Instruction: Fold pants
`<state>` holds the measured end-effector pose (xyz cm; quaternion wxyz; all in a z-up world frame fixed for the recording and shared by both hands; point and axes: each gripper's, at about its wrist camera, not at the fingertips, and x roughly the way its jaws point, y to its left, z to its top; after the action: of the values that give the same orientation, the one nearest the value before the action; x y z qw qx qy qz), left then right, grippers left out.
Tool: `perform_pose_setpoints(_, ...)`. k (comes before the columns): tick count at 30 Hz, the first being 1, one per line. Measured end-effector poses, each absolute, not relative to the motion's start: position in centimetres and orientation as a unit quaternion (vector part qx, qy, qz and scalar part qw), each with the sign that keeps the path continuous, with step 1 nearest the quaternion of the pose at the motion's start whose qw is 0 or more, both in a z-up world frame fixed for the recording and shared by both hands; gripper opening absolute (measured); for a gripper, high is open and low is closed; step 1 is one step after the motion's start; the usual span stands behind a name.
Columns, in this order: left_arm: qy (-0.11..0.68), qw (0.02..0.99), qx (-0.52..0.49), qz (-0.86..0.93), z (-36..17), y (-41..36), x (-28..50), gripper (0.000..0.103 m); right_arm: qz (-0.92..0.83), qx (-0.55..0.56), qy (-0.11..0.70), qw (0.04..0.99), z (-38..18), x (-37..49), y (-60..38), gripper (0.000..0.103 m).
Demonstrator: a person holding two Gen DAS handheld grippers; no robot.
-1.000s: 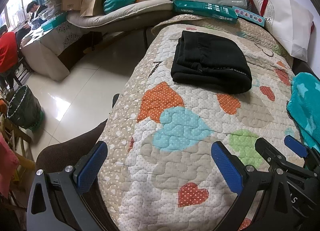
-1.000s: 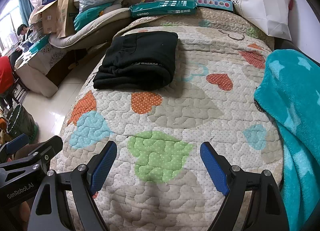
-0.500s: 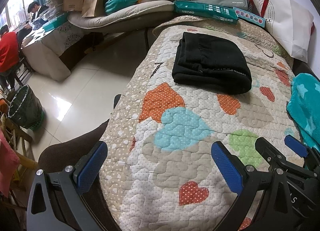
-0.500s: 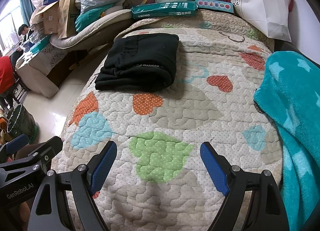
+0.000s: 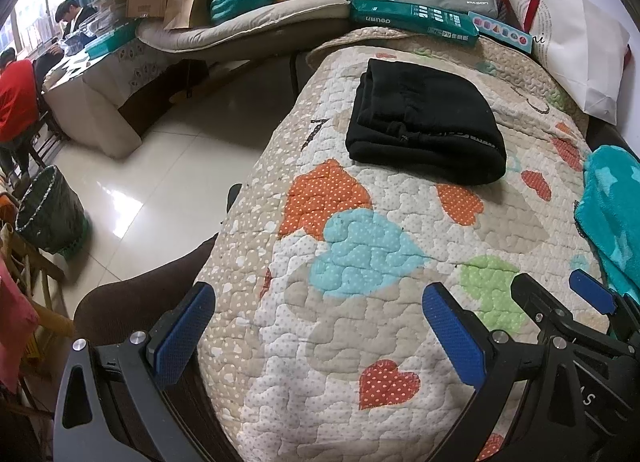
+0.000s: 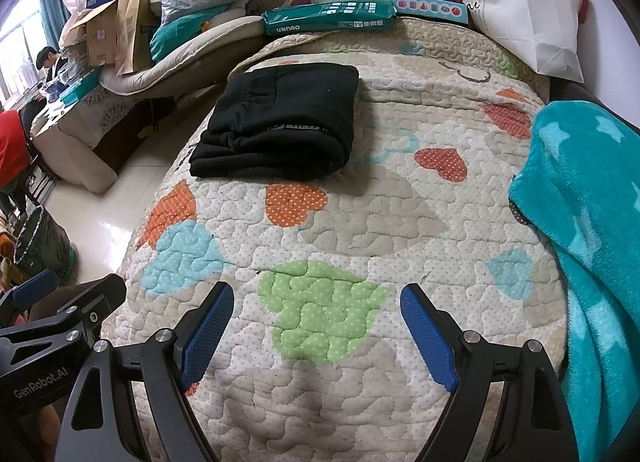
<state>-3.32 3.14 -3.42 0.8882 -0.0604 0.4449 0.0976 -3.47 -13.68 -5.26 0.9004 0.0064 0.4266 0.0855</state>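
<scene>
Pants (image 6: 276, 124), black and already folded small, are lying well ahead of both wide-open, empty grippers, left gripper (image 5: 316, 330) and right gripper (image 6: 316, 336), long axis crosswise, neither clearly nearer.

Black pants (image 5: 424, 126) (image 6: 280, 122): folded into compact rectangular bundle, several layers thick. Lies flat on quilted heart-print bedspread (image 5: 360, 342), toward far end of bed, nearer its floor-side edge. Rounded fold faces camera; stacked layer edges show along floor-side end. Thin band of pale lettering (unreadable) runs across top near front fold. Nothing touches bundle.
</scene>
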Motion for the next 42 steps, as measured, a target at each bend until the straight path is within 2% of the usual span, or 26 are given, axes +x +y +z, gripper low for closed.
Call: perform_pose_setpoints(42,0.459,0.881,-0.066,0.095,-4.43,3.22,-3.33,0.103,0.086,0.004,0.435,0.896,-5.9,-3.23,-13.66,0.09)
